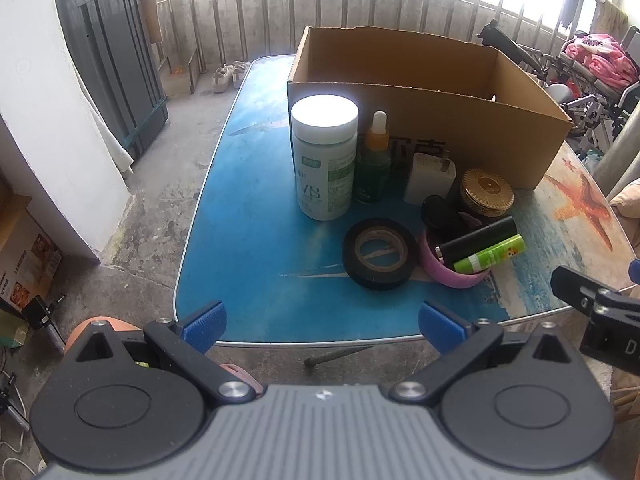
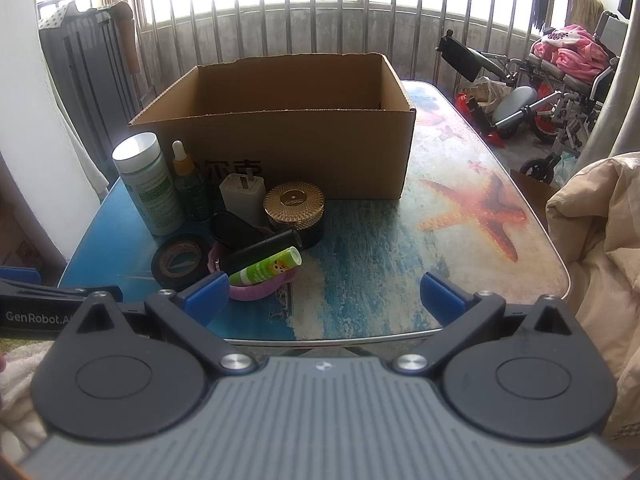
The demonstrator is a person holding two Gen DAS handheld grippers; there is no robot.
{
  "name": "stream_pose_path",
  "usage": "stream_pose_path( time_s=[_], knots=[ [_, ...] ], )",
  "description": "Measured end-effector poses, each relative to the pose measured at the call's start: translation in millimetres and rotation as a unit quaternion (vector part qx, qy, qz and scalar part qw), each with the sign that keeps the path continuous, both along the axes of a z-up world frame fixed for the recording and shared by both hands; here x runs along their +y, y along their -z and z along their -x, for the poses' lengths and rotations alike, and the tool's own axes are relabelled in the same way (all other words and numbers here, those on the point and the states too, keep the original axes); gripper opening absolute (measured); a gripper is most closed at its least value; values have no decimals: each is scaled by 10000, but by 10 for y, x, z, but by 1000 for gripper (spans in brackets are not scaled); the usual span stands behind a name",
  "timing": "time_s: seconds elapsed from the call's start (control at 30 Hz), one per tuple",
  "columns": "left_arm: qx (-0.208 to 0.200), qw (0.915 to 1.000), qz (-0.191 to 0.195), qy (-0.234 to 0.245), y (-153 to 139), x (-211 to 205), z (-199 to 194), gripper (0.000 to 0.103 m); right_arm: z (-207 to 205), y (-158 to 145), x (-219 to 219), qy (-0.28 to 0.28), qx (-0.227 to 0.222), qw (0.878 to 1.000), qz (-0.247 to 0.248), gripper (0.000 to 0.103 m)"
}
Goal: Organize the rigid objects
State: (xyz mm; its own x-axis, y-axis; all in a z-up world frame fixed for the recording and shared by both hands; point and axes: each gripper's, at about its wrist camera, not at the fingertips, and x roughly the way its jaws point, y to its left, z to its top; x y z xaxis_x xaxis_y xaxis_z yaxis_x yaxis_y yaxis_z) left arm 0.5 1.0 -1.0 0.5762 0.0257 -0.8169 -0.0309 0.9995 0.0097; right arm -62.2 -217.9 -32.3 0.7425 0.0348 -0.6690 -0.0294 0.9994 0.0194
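An open cardboard box (image 1: 460, 120) (image 2: 304, 152) stands at the back of the table (image 1: 256, 264) (image 2: 400, 264). In front of it stand a white pill bottle (image 1: 325, 160) (image 2: 148, 184), a green dropper bottle (image 1: 374, 160) (image 2: 192, 188), a white charger (image 1: 430, 178) (image 2: 242, 196) and a gold-lidded jar (image 1: 486, 192) (image 2: 294, 206). A black tape roll (image 1: 378, 254) (image 2: 180, 258) lies beside a pink ring (image 1: 452, 272) (image 2: 260, 290) bearing a black tube (image 1: 478, 240) (image 2: 260, 252) and a green tube (image 1: 494, 254) (image 2: 266, 266). My left gripper (image 1: 322, 326) and right gripper (image 2: 326, 294) are open and empty at the table's near edge.
A wheelchair with pink cloth (image 2: 560, 80) stands to the right. A dark folded panel (image 1: 108, 64) leans at the left wall. A beige quilt (image 2: 600, 260) lies at the right. Metal railings line the back. Boxes (image 1: 24, 264) sit on the floor at left.
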Motion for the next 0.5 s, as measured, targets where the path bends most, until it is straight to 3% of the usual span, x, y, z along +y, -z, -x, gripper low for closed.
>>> stream_pose_path(
  time_s=[0.5],
  knots=[
    [-25, 10000, -39, -6, -10, -6, 9, 102, -5, -3, -1, -9, 20, 10000, -8, 102]
  ],
)
